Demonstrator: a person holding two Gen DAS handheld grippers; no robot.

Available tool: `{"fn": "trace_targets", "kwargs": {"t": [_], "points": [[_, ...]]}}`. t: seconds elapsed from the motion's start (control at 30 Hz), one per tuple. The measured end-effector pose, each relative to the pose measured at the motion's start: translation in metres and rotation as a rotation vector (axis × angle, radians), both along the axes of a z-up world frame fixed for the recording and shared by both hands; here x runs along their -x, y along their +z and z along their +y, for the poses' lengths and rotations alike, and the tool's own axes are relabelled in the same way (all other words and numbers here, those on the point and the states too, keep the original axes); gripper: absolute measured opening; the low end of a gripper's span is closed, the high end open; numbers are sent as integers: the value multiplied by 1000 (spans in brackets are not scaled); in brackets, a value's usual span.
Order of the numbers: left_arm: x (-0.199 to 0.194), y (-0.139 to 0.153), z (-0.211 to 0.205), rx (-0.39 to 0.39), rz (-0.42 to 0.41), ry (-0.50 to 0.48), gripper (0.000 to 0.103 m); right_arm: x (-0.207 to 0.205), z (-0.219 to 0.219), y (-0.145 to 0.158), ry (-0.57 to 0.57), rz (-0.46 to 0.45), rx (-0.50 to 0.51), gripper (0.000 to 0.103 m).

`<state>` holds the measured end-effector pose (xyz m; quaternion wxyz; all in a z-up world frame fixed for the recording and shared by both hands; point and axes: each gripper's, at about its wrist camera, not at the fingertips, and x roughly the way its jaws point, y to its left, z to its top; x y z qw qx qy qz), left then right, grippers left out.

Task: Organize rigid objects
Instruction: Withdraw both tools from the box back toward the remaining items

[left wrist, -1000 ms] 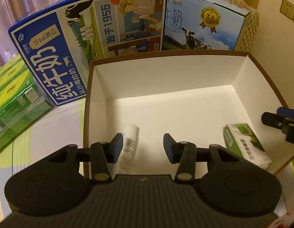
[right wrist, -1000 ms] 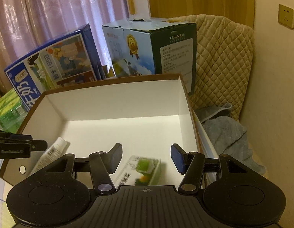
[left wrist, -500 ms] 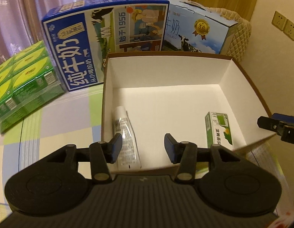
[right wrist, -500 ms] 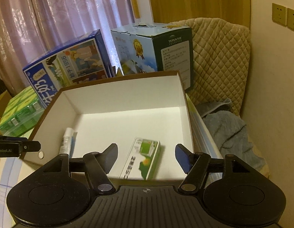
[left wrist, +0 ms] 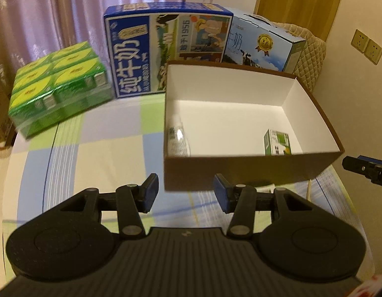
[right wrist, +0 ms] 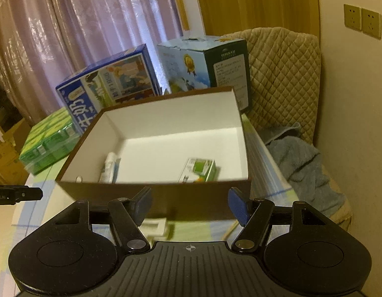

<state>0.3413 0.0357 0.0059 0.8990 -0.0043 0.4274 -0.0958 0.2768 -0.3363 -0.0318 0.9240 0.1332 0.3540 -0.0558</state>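
A brown box (left wrist: 240,173) with a white inside stands on the checked tablecloth. In it a white tube (left wrist: 177,139) lies by the left wall and a small green-and-white carton (left wrist: 277,142) lies near the right front corner. My left gripper (left wrist: 186,193) hangs in front of the box's near wall, open and empty. In the right wrist view the same box (right wrist: 166,198) holds the tube (right wrist: 109,168) and the carton (right wrist: 199,170). My right gripper (right wrist: 189,204) is also short of the near wall, open with nothing between its fingers.
Behind the box stand a dark blue milk case (left wrist: 146,49) and a lighter blue case (left wrist: 260,44). A green drink multipack (left wrist: 59,86) sits at the left. A quilted chair (right wrist: 282,74) and a grey-blue towel (right wrist: 297,163) are on the right. A small white item (right wrist: 155,227) lies before the box.
Both grippers have drawn back and up from over the box's inside to in front of its near wall. The tube and carton stay in the box. The right jaws have widened.
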Motion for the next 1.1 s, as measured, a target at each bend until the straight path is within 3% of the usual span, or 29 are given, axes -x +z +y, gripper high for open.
{"fn": "trace_targets", "kwargs": {"t": [0.53,1.1], "points": [[78,-17,25,1,59,10,48,58,31,-11,20,84,-15,65],[123,-56,17,-3,178,-42,51,97,49,-38,21,195,-39,65]]}}
